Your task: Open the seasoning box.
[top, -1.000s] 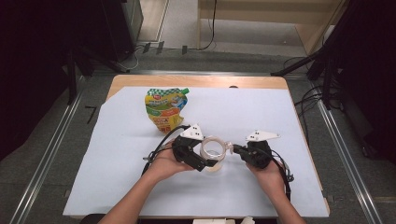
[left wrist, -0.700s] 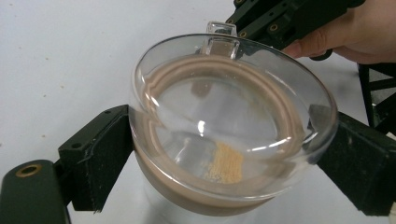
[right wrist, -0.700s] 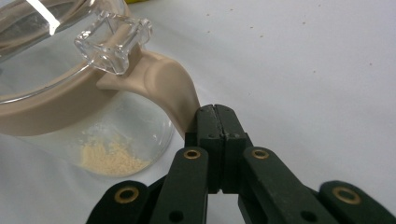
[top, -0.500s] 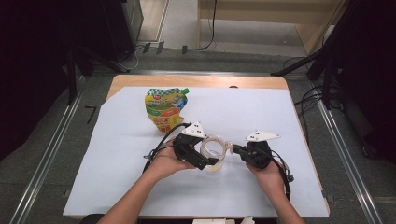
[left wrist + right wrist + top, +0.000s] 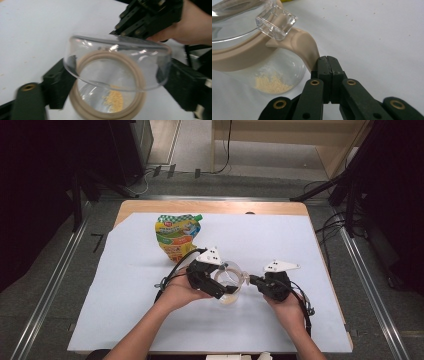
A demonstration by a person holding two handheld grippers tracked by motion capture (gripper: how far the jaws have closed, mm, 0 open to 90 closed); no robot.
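A: What's in hand here?

B: A small clear glass jar with a beige rim and a beige side handle (image 5: 231, 287). It sits near the front middle of the desk (image 5: 125, 320), on the pale blue-white sheet that covers it, between the two grippers. A little heap of yellowish grains (image 5: 114, 100) lies on its bottom.

A: And the lid?

B: A clear domed lid (image 5: 117, 62) with a square clear tab (image 5: 275, 22) is tilted over the jar's mouth. In the left gripper view the beige ring shows beneath and through it.

A: How does the left gripper stand?

B: The left gripper (image 5: 216, 282) has its jaws spread wide on either side of the lid, one black jaw at each end of the dome. They have just been closing a little with the lid between them. Whether the pads already press on it, I cannot tell.

A: The right one?

B: The right gripper (image 5: 327, 65) has its jaws clenched together, tips right at the lower end of the beige handle. It looks like a pinch on the handle's end, though the contact itself is hidden behind the tips.

A: Anything else about?

B: A yellow and green printed refill pouch with a green corner cap (image 5: 176, 236) lies further back on the sheet, left of centre, well apart from the jar.
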